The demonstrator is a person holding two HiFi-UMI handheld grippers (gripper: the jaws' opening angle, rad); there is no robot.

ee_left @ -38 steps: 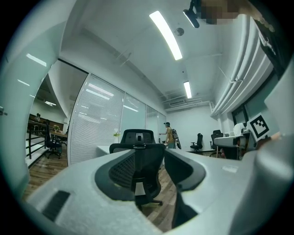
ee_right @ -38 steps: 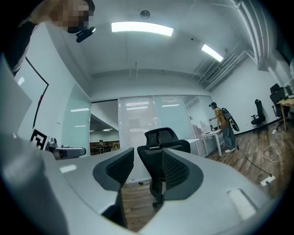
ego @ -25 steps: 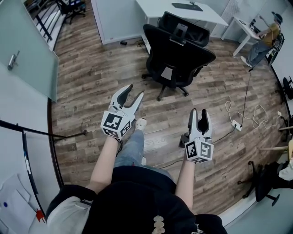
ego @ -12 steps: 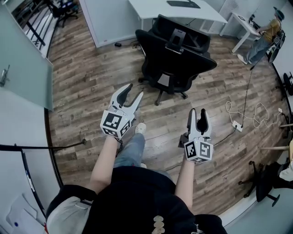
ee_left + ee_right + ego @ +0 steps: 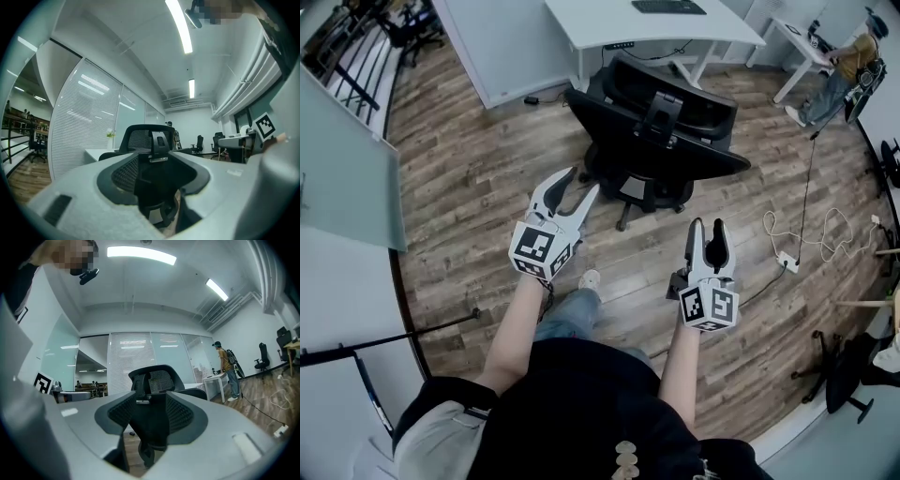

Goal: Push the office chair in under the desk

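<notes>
On an office's wood floor point(image 5: 469, 187), the chair point(image 5: 661, 141) stood just before the tabletop point(image 5: 609, 23), its back facing the left hand-held gripper point(image 5: 581, 181) and right hand-held gripper point(image 5: 707, 225), both open and empty, so an even, two-sided push on the backrest looked wisest.

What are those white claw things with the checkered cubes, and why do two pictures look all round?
Those are tongs. A person holds one in each hand: the left tongs and the right tongs. The patterned cubes are part of them. The picture from above comes from a camera on the person's head. The two round pictures come from small cameras riding on the tongs, looking out between their jaws. Both tongs are open and hold nothing. Ahead on the wooden floor stands a black office chair, in front of a white desk, not pushed in yet. The tongs are not touching the chair.
</notes>
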